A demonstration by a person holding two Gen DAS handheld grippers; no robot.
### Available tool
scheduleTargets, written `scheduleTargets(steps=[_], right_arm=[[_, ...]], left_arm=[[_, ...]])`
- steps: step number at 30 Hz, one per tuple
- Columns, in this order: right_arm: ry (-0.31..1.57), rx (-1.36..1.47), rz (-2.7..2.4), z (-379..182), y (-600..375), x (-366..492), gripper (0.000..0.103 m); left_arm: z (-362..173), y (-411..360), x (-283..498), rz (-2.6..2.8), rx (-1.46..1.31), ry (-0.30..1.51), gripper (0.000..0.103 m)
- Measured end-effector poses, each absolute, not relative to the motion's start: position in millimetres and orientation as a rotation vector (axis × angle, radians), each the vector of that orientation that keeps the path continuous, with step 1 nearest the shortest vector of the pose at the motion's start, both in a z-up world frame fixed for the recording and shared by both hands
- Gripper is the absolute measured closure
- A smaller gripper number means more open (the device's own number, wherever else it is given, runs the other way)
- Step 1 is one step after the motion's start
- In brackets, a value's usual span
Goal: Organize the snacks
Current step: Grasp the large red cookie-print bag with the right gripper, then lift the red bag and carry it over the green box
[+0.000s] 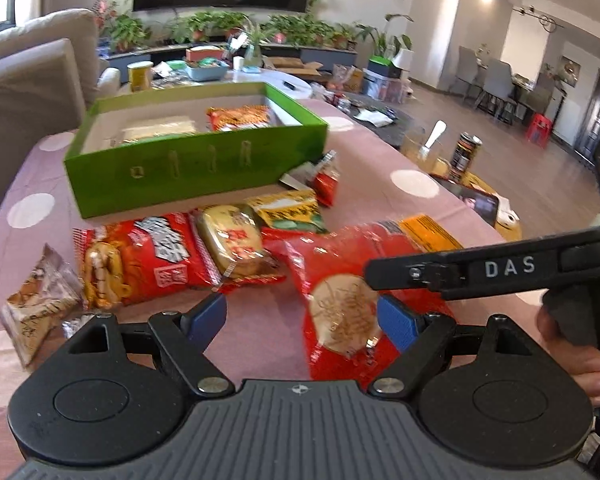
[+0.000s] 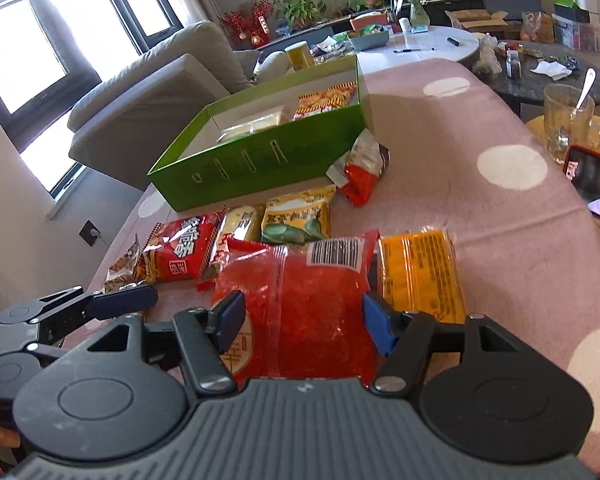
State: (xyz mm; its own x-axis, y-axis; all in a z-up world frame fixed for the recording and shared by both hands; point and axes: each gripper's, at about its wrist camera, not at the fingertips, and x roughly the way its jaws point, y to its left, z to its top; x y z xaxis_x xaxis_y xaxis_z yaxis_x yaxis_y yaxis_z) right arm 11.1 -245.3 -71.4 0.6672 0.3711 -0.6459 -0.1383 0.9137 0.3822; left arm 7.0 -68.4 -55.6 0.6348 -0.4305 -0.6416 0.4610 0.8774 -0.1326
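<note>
Covering the table, pink polka-dot cloth [image 2: 480, 92], green box [image 2: 260, 168], sofa [image 2: 160, 80] behind, both claws [image 1: 302, 320] [image 2: 304, 320] agape, red packet [image 2: 300, 300] between right's fingers.

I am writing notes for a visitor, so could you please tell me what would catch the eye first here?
The bright green box at the far side of the pink dotted tablecloth, already holding some snacks. In front of it lies a row of snack packets, and nearest, a big red bag sits between the open right gripper's blue fingers.

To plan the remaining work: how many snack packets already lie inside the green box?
2: a pale yellow packet mid-box, an orange-red packet at its right end. The green box wall may hide more.
</note>
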Motion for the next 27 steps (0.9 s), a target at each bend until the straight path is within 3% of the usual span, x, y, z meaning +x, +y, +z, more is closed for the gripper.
scheduleTargets(steps=[3, 12, 14, 19, 27], right_arm=[[0.818, 0.331, 0.301, -76, -246, 13, 0.03], [0.846, 0.345, 0.327, -83, -242, 14, 0.03], [0.839, 0.336, 0.328, -82, -241, 13, 0.033], [0.834, 0.332, 0.363, -79, -237, 10, 0.044], [0.817, 0.317, 0.392, -70, -226, 7, 0.045]], left_arm=[[-61, -74, 10, -0.523, 0.059, 0.743, 0.022], [-70, -87, 13, -0.567, 0.088, 0.775, 0.031], [-71, -89, 11, -0.591, 0.087, 0.778, 0.039], [-68, -91, 6, -0.623, 0.09, 0.755, 0.04], [-55, -88, -3, -0.618, 0.097, 0.706, 0.04]])
